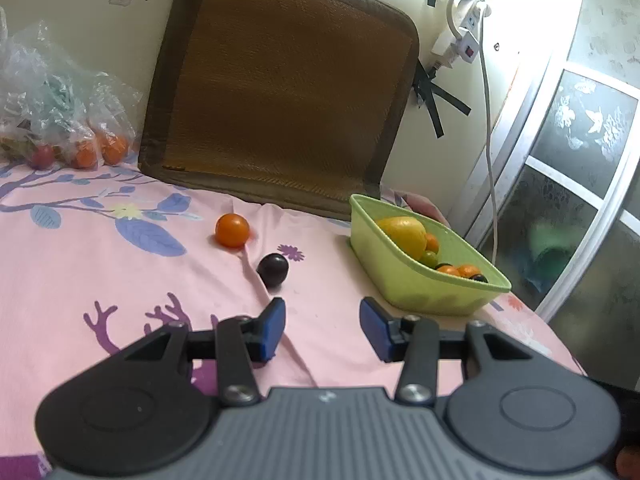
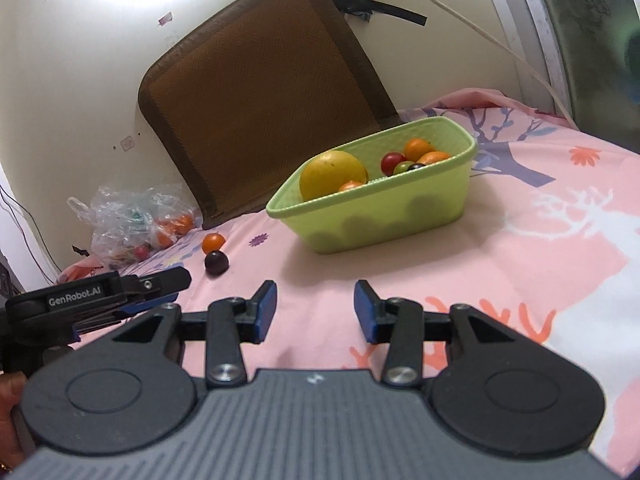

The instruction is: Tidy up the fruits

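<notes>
A small orange fruit (image 1: 232, 230) and a dark plum (image 1: 272, 267) lie loose on the pink sheet (image 1: 100, 272). My left gripper (image 1: 322, 320) hovers just short of the plum, open, nothing between its blue pads. To its right stands a green basket (image 1: 436, 292) holding a large yellow fruit (image 1: 402, 234) and several small ones. In the right wrist view my right gripper (image 2: 315, 304) is open and empty in front of the green basket (image 2: 384, 216). The plum (image 2: 216, 262), the orange fruit (image 2: 212, 242) and my left gripper (image 2: 160, 284) appear at its left.
A clear plastic bag (image 1: 52, 112) with more fruit sits at the back left by the wall. A brown woven cushion (image 1: 280, 92) leans on the wall behind. A power strip and cable (image 1: 490, 132) hang at the right, beside a sliding glass door (image 1: 568, 184).
</notes>
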{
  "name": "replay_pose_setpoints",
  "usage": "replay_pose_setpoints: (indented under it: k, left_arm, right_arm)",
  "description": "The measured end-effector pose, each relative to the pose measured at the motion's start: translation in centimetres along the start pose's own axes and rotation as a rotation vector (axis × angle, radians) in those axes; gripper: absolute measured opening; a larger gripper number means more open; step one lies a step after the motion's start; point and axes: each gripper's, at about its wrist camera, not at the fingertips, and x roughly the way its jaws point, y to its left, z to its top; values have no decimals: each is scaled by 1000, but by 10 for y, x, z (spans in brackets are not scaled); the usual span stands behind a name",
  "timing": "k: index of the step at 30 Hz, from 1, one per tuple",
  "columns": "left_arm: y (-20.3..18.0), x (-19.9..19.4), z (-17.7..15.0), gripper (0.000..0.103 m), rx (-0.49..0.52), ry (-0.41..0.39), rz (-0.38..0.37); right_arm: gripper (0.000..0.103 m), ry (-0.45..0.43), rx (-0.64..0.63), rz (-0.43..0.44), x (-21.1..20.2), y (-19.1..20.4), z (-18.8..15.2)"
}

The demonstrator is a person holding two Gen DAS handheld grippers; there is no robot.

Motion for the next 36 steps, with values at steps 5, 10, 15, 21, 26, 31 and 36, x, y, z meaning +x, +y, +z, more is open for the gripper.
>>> replay_pose_setpoints:
  k: [5, 10, 15, 21, 26, 31, 36]
  left_arm:
    - [0, -1, 0, 42, -2, -6, -4]
    - [-2, -1, -1, 42, 14, -6, -3]
    - [-9, 0, -2, 48, 61, 0, 13]
    - [-12, 3, -2, 48, 89, 24, 29]
    - [-12, 3, -2, 48, 93, 26, 30]
    - [-12, 3, -2, 48, 100, 27, 27]
    - [-13, 0, -3, 49, 109, 21, 14]
  right_arm:
    - [46, 0, 4, -5, -1, -2, 0]
    - [46, 1, 7, -10, -1, -3, 0]
    - [46, -1, 7, -17, -2, -2, 0]
    - [46, -1, 5, -22, -4, -1, -2]
    - [46, 3, 5, -21, -3, -1, -1]
    - [46, 8, 2, -20, -2, -2, -1]
    - [46, 10, -4, -26, -2, -2, -1]
